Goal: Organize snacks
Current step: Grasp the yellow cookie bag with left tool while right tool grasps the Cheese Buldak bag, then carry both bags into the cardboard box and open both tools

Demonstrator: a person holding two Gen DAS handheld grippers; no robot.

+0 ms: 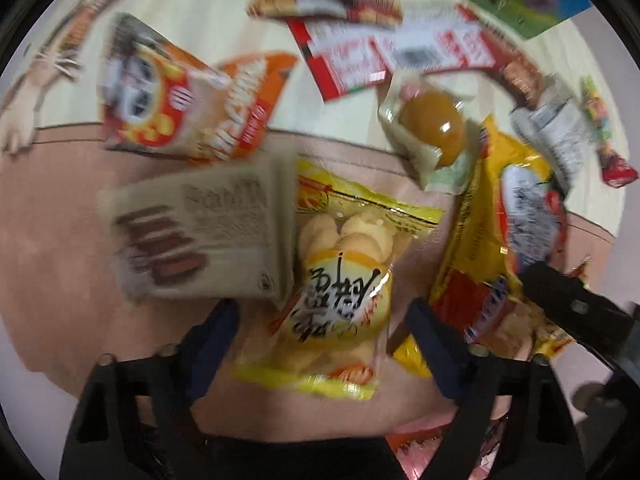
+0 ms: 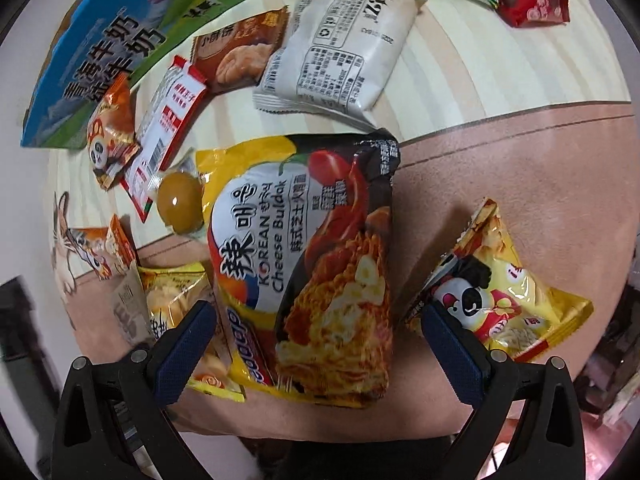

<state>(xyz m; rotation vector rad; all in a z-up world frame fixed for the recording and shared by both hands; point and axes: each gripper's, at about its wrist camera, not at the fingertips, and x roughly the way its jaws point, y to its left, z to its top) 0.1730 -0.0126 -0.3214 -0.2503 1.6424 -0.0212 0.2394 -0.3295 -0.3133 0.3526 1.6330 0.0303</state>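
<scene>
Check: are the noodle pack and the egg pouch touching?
Touching. The right wrist view shows the noodle pack with its yellow corner overlapping the egg pouch, no gap.

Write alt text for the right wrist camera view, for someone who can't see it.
The right gripper, jaws wide apart, straddles a large Korean cheese noodle packet lying on a pinkish mat. A yellow panda snack bag lies to its right; more snack packets and a blue-green milk carton fill the striped table beyond.

The right gripper (image 2: 316, 350) is seen pointing down with its jaws spread wide on either side of a yellow Korean cheese noodle packet (image 2: 304, 264), which is not touched by the pads. A panda snack bag (image 2: 496, 292) is seen just right of it, and a white wrapper (image 2: 340, 48) lies beyond on the striped mat (image 2: 500, 68).
</scene>
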